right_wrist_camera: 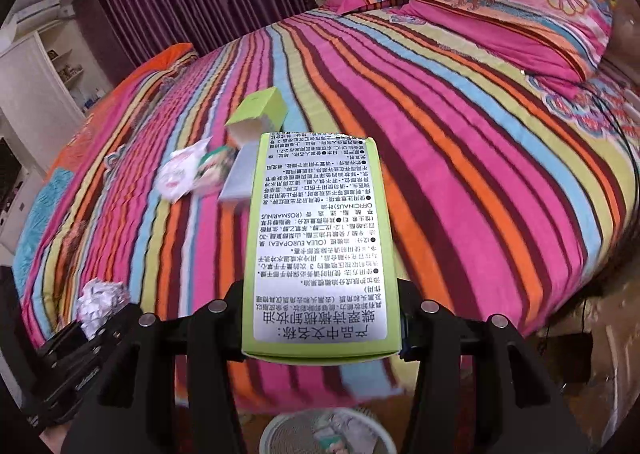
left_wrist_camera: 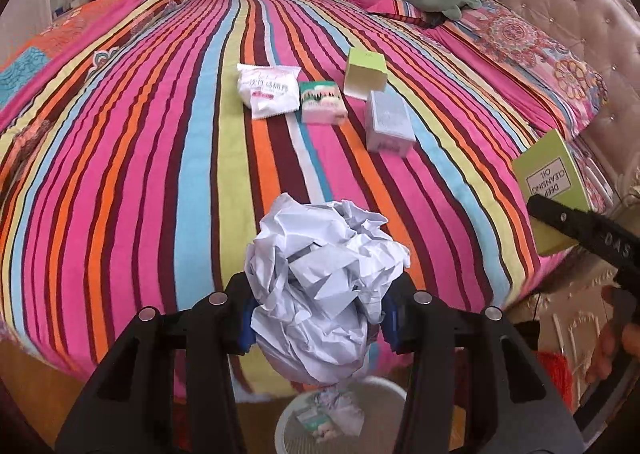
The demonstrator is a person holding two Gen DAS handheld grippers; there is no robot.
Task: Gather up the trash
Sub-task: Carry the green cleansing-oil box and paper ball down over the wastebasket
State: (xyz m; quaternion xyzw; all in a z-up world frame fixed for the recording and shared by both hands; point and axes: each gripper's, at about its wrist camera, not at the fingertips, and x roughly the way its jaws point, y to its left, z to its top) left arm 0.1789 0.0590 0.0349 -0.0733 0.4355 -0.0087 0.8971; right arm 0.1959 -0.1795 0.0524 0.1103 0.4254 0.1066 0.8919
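Crumpled paper (left_wrist_camera: 320, 286) between left fingers (left_wrist_camera: 394, 314), green carton (right_wrist_camera: 320, 250) between right fingers (right_wrist_camera: 230, 318).

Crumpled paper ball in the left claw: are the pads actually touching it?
Touching. The left wrist view shows the left claw with both blue pads pressed into the sides of the crumpled paper ball, held above the bed edge.

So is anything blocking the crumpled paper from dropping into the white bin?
Nothing visible. The crumpled paper is held in the left gripper, and the white bin sits open just below it, with only a little trash inside.
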